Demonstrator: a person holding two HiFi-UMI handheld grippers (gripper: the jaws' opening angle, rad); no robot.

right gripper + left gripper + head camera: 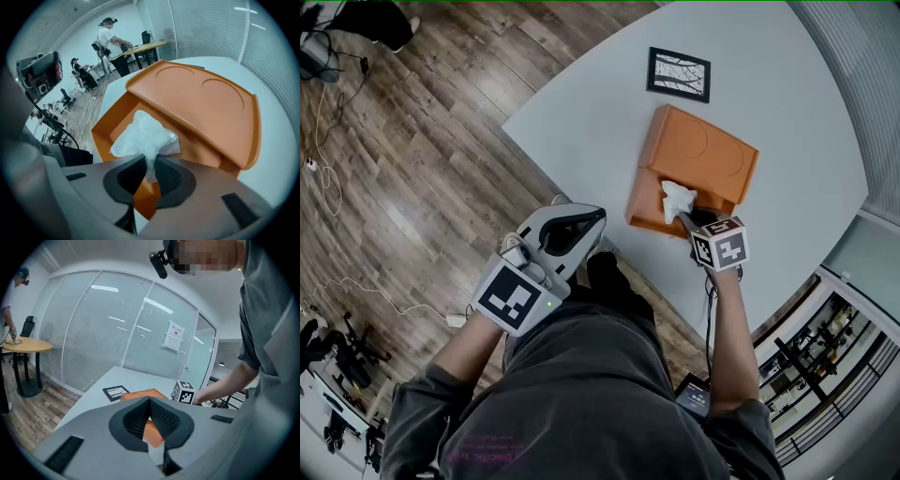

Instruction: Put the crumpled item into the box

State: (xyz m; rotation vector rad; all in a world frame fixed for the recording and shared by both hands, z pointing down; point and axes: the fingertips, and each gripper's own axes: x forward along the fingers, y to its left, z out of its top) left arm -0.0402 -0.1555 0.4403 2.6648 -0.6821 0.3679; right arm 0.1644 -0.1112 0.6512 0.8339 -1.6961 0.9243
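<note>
While over box (206,93), wad (143,136) in gripper (151,158)

Dark wood-plank floor (441,141) borders the pale grey desk (581,122); curved, blind-covered glass walls (103,333) enclose the room, a round wooden table (26,345) nearby.

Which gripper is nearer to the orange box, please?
Right. The right gripper holds the crumpled tissue over the open orange box; the left gripper sits well back from it.
</note>
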